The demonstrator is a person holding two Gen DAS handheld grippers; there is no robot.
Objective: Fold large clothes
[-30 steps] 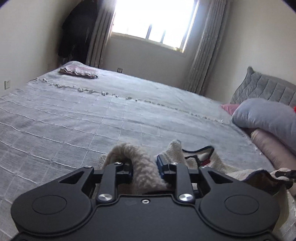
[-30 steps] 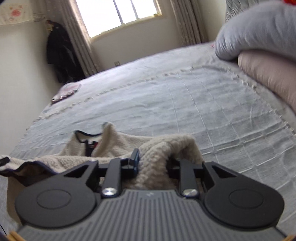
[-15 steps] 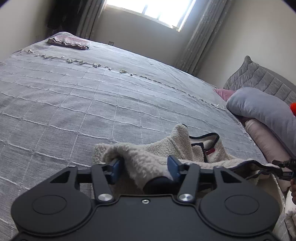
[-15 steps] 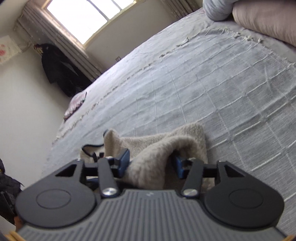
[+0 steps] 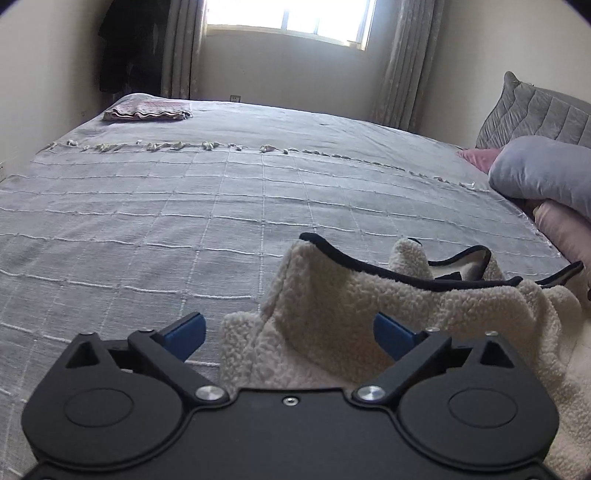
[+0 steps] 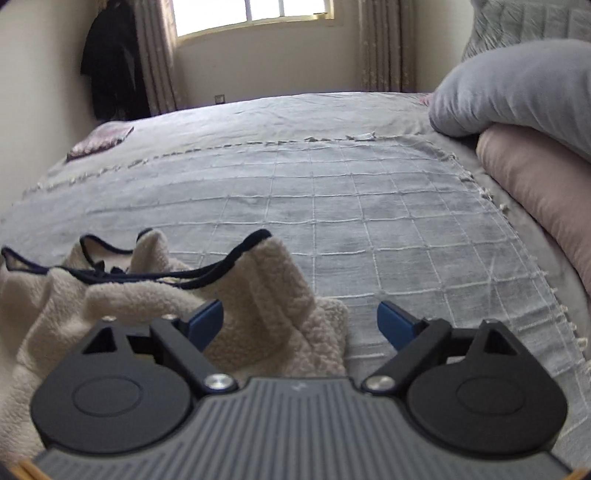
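Note:
A cream fleece garment with dark navy trim [image 5: 369,306] lies bunched on the grey bedspread [image 5: 184,206]. My left gripper [image 5: 290,328] is open, its blue pads spread wide, with a fold of the fleece lying loose between them. The same garment shows in the right wrist view [image 6: 155,295]. My right gripper [image 6: 301,325] is open too, with the garment's right corner between its pads, nearer the left pad. Neither pad presses the cloth.
A folded pink cloth [image 5: 147,110] lies at the bed's far left corner. A grey pillow [image 6: 517,99] and a pink pillow [image 6: 535,181] are stacked on the right side. A dark coat [image 6: 110,62] hangs by the curtained window [image 5: 288,18].
Both grippers were shut on folds of the fleece; both have opened wide and let go. The garment has dropped onto the bedspread and lies bunched in front of them.

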